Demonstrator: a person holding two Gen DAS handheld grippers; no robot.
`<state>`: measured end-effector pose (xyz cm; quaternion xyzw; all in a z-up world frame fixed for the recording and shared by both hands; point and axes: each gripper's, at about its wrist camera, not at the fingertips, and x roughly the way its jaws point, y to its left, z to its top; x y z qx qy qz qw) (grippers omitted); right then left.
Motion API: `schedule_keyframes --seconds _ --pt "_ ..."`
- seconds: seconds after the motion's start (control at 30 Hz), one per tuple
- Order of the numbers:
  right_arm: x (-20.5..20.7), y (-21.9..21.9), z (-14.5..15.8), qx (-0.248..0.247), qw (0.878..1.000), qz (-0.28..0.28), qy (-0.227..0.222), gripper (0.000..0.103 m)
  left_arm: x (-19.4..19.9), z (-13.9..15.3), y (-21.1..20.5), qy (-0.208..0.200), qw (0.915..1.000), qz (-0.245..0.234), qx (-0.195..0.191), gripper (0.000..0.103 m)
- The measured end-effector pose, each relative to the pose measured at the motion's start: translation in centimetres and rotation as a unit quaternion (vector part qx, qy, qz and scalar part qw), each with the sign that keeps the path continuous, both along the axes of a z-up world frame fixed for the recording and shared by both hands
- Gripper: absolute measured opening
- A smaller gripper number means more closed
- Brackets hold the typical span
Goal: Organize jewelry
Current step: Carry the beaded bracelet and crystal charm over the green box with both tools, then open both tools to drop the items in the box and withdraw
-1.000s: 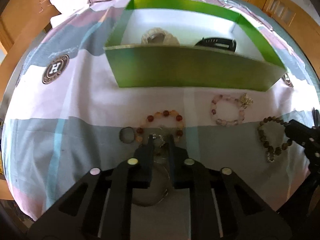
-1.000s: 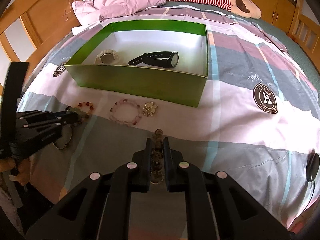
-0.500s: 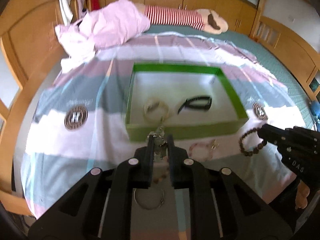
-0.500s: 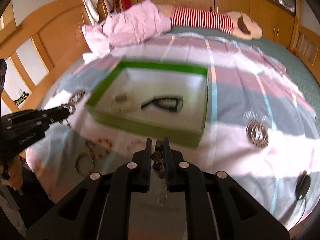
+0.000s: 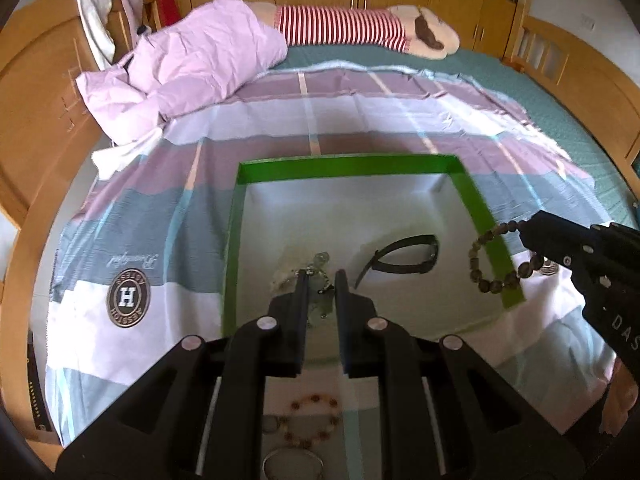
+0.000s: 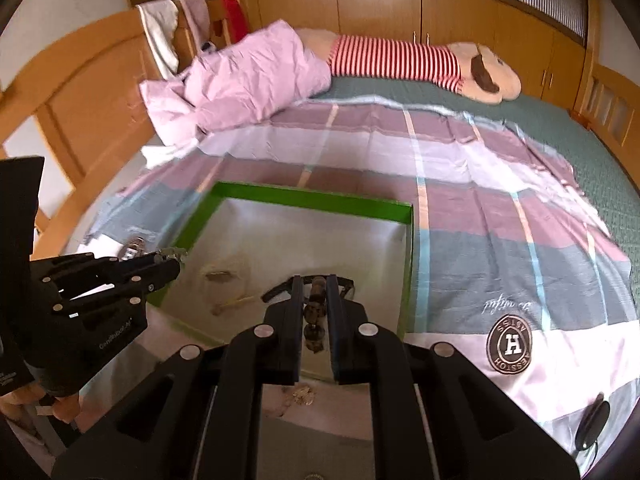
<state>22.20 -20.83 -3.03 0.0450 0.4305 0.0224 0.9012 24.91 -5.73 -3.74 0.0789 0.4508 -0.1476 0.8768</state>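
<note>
Both cameras ride just behind their own claws and look forward and steeply down onto the green box on the bed. The left wrist view sits above the box's near left side, the right wrist view above its near right side. Both share the box, the purple pillow beyond it, and each other's claw.
</note>
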Motion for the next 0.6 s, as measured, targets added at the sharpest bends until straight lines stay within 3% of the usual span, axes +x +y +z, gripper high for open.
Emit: schedule_keyframes --seconds 0.17,0.2,0.27,0.4,0.6 --pt "1.8 0.3 -3.6 -0.018 0.999 -0.008 0.034 0.011 2.0 -3.4 -0.5 0.03 0.9995 0.001 0.008 0.014" --pt "2.1 0.3 -4.1 -0.023 0.999 -0.01 0.039 0.012 2.2 -4.0 -0.6 0.035 0.9994 0.0 0.009 0.018" --pt "2.2 0.2 -4.7 -0.027 0.999 -0.012 0.045 0.03 2.3 -4.9 -0.7 0.044 0.999 -0.005 0.011 0.03" --pt "0.6 -0.5 -3.5 -0.018 0.999 -0.014 0.03 0.045 1.0 -4.4 0.4 0.036 0.9993 0.001 0.003 0.044" --pt "-3.8 -1.2 -1.8 -0.001 1.0 -0.004 0.017 0.047 -2.5 -2.7 3.5 0.016 0.9994 0.03 0.0 0.047"
